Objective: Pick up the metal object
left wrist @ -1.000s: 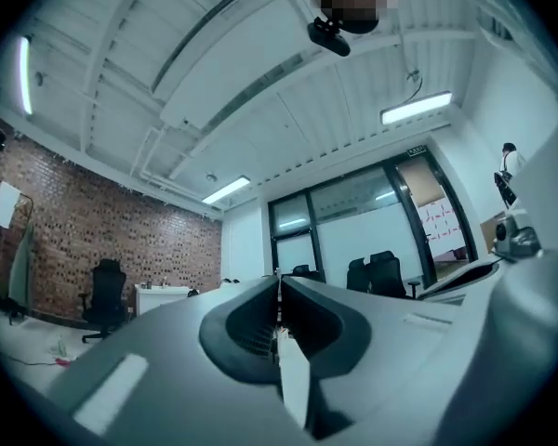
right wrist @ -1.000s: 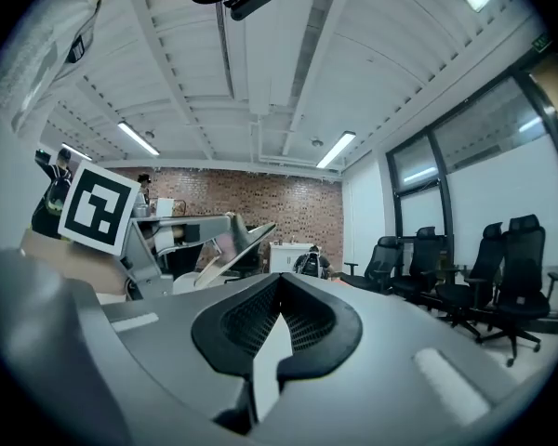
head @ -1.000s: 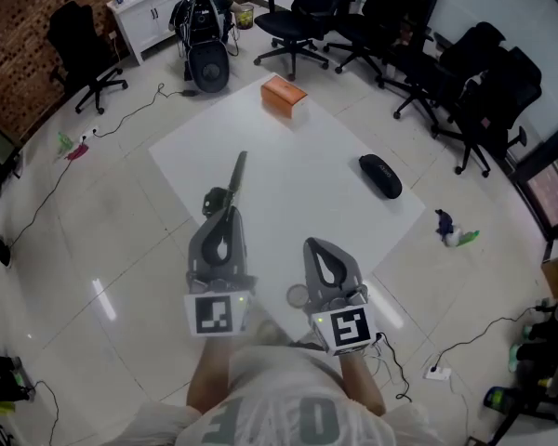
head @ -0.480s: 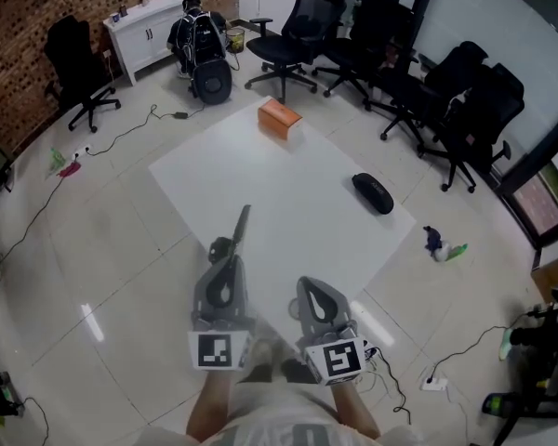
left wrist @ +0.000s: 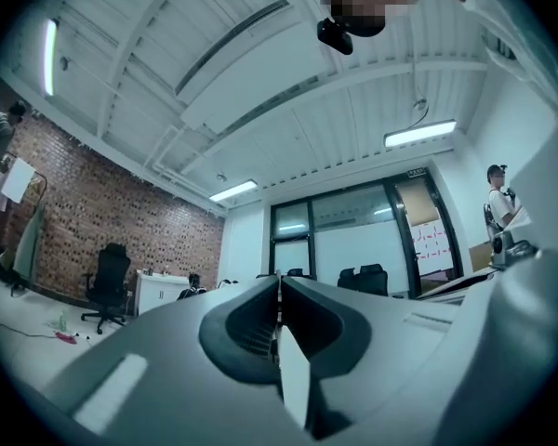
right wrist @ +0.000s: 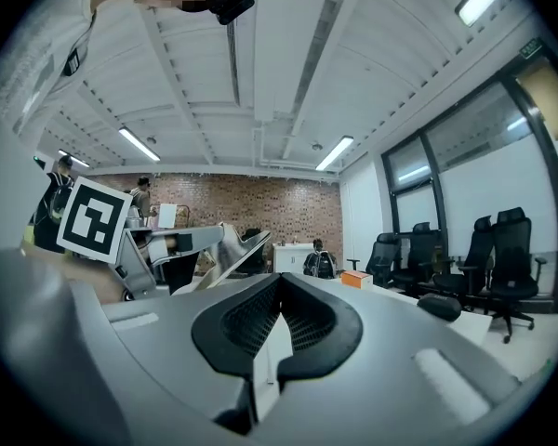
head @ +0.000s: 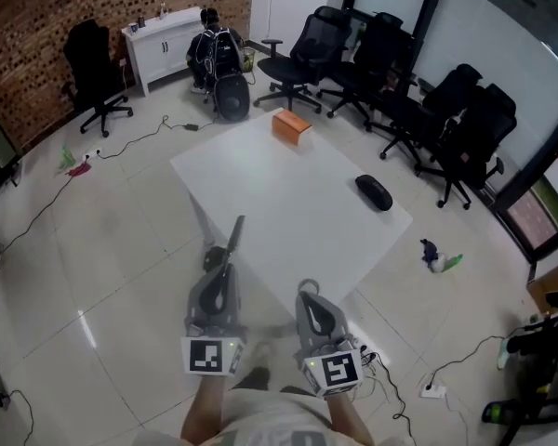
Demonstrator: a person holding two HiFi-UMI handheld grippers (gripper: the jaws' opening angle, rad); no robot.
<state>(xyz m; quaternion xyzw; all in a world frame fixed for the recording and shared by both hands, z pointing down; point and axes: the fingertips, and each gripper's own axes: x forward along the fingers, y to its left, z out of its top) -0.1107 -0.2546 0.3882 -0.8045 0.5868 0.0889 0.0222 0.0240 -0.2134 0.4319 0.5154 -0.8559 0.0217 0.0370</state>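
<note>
A long, flat grey metal object (head: 235,232) sticks out forward from my left gripper (head: 221,269), which is shut on its near end. It hangs in the air at the near corner of the white table (head: 260,179). In the right gripper view the same metal object (right wrist: 231,250) shows as a slanted plate in the left gripper's jaws. In the left gripper view the left gripper (left wrist: 279,284) has its jaws pressed together on a thin edge. My right gripper (head: 309,293) is beside it, shut and empty; its jaws (right wrist: 279,284) meet with nothing between them.
An orange box (head: 291,124) sits at the table's far corner and a black oblong case (head: 373,191) near its right edge. Black office chairs (head: 395,91) stand behind the table. A white cabinet (head: 166,33), a backpack (head: 225,59) and floor cables (head: 446,365) lie around.
Both grippers have drawn back toward the person, from over the table to its near corner. The metal object has travelled with the left gripper. Both grippers stayed shut.
</note>
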